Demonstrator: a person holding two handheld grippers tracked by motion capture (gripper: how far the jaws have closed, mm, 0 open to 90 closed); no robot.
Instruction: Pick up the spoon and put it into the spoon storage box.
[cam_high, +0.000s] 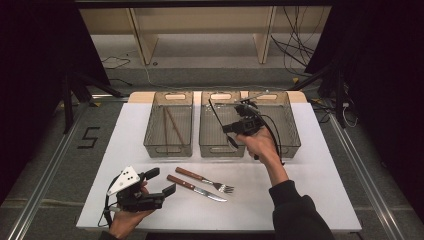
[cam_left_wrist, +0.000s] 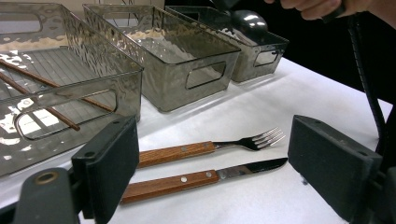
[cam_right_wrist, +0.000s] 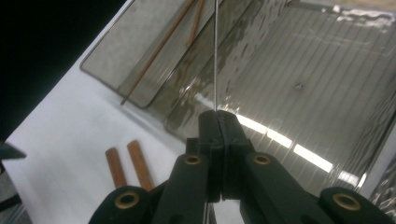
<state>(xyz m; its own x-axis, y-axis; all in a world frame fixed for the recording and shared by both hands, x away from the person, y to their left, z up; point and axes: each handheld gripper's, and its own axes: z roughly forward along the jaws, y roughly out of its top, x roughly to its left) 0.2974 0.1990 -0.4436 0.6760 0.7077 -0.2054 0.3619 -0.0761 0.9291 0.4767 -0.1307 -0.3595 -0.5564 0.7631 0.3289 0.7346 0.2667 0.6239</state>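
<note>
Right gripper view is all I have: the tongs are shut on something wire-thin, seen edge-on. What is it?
Observer: A spoon. The left gripper view catches its shiny bowl, held up in the air.
Operator: I see two wooden handle ends on the white surface. What are they?
Observer: A fork and a knife, lying side by side. In the high view the tines and blade point right.
Operator: Left tongs?
Observer: Open and empty. The left gripper is near the table's near left corner, with its jaws towards the fork and knife.
</note>
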